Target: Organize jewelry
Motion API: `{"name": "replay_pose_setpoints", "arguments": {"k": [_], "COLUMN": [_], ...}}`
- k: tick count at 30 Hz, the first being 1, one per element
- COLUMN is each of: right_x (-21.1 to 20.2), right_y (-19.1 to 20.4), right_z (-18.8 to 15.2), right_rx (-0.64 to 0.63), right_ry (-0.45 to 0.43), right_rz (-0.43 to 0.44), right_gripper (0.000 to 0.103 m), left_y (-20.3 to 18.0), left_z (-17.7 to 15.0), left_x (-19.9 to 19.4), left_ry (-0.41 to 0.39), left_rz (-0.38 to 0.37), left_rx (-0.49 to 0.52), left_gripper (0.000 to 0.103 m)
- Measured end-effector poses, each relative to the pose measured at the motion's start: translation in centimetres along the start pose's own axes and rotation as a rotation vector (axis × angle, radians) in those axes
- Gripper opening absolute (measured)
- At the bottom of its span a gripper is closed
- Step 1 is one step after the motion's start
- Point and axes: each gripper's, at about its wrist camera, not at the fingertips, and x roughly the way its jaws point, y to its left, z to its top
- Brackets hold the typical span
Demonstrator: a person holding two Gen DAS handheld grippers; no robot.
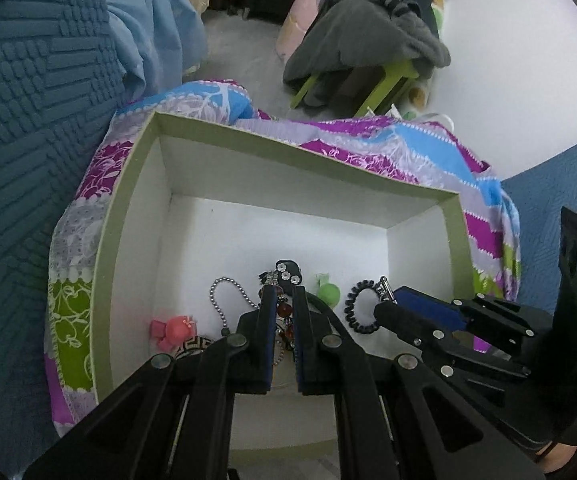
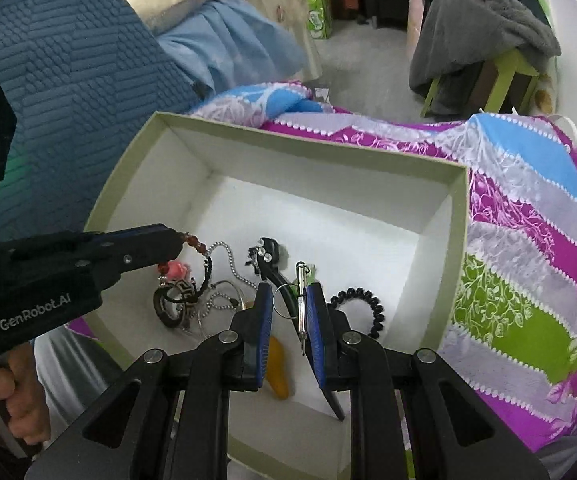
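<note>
Amber-red beads of a bracelet [image 2: 194,242] are pinched at the tip of the left gripper [image 1: 284,300], its fingers clenched on the strand so the black-and-white patterned ring pendant [image 2: 174,300] dangles just over the box floor near the left wall, likely to lower it without tangling. The right gripper [image 2: 288,300] hovers beside it, fingers apart around a small silver rod on a key ring [image 2: 300,300]; I cannot tell whether it grips it. Around them on the white floor lie a ball chain [image 1: 224,300], a black coil band [image 2: 362,306] and a pink charm [image 1: 174,330]. The green-rimmed box [image 1: 136,184] rests on patchwork cloth [image 2: 528,240].
</note>
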Motion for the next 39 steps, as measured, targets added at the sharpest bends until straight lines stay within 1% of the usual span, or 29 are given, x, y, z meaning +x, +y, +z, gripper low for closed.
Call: {"name": "replay_pose_setpoints", "arguments": {"k": [4,7,11,12,13,14,15,17,18,19,20,21,23,24,27,28,29,30,31,32,33,34,36,37,39], "right_x": [0.5,0.1,-0.8,-1.8,-1.8,-2.4,-3.8,-4.7,-6.8,-7.6,-7.6,-8.7,-10.8,-13.1,-16.6,-17.7,-17.7,-19.0,-21.0,-22.2,-22.2,-23.3,-25.1,-26.7,-28.1], "right_y": [-0.2,0.1,0.1,0.0,0.0,-0.1,-0.4,-0.6,-0.8,-0.9,-0.9,-0.9,-0.9,-0.6,0.0,0.1,0.1,0.4,0.7,1.0,1.0,1.2,1.6,2.1,2.5], "right_z": [0.1,0.3,0.5,0.8,0.8,0.9,1.2,1.4,1.9,2.0,2.0,2.2,2.6,2.7,2.6,2.4,2.4,2.3,1.9,1.7,1.7,1.4,0.8,0.0,-0.9], "right_rx": [-0.004,-0.016,-0.016,-0.017,-0.017,-0.016,-0.010,-0.006,-0.006,-0.005,-0.005,-0.004,-0.005,-0.010,-0.021,-0.024,-0.024,-0.027,-0.032,-0.034,-0.034,-0.037,-0.047,-0.056,-0.064], "right_ry": [0.022,0.019,0.010,-0.007,-0.007,-0.019,-0.047,-0.062,-0.103,-0.120,-0.120,-0.142,-0.182,-0.230,-0.302,-0.324,-0.324,-0.350,-0.395,-0.423,-0.423,-0.452,-0.491,-0.527,-0.562], "right_rz": [0.015,0.042,0.030,0.034,0.034,0.030,0.019,0.016,0.003,-0.002,-0.002,-0.007,-0.011,-0.017,-0.025,-0.028,-0.028,-0.031,-0.035,-0.039,-0.039,-0.040,-0.038,-0.040,-0.046], "right_gripper": [0.016,0.027,0.031,0.031,0.032,0.032,0.032,0.032,0.032,0.032,0.033,0.033,0.033,0.033,0.037,0.039,0.043,0.045,0.049,0.055,0.058,0.062,0.064,0.066,0.076], "left_y": [-0.4,-0.9,-1.3,-1.5,-1.9,-2.3,-2.7,-3.8,-4.4,-4.7,-5.1,-5.6,-6.5,-6.9,-8.0,-8.5,-8.8,-9.1,-9.5,-9.9,-10.0,-10.4,-10.9,-11.2,-11.7], "left_z": [0.3,0.5,0.5,0.5,0.5,0.5,0.4,0.3,0.3,0.3,0.3,0.2,0.1,0.0,-0.5,-0.8,-1.1,-1.3,-1.6,-2.1,-2.5,-2.9,-3.8,-4.3,-5.3], "left_x": [-0.2,-0.9,-2.5,-3.1,-3.6,-4.3,-5.2,-7.2,-8.5,-9.3,-10.4,-11.6,-13.9,-15.1,-18.6,-19.8,-21.0,-21.9,-22.8,-23.9,-24.8,-25.7,-27.1,-27.8,-28.9], "left_ry": [-0.010,-0.028,-0.048,-0.053,-0.058,-0.069,-0.090,-0.137,-0.166,-0.181,-0.200,-0.222,-0.272,-0.295,-0.359,-0.387,-0.411,-0.428,-0.445,-0.467,-0.481,-0.496,-0.524,-0.539,-0.557], "left_rz": [0.005,0.013,-0.001,-0.010,-0.010,-0.004,0.002,0.004,0.007,0.007,0.008,0.014,0.030,0.032,0.031,0.036,0.044,0.050,0.057,0.064,0.067,0.070,0.080,0.089,0.098], "left_rx": [0.015,0.029,0.024,0.029,0.037,0.045,0.054,0.073,0.079,0.081,0.084,0.087,0.094,0.099,0.111,0.112,0.112,0.115,0.118,0.124,0.128,0.134,0.144,0.145,0.147], "left_gripper": [0.007,0.008,0.008,0.009,0.012,0.027,0.045,0.055,0.057,0.058,0.063,0.070,0.078,0.081,0.081,0.081,0.082,0.082,0.083,0.084,0.084,0.084,0.085,0.085,0.085]}}
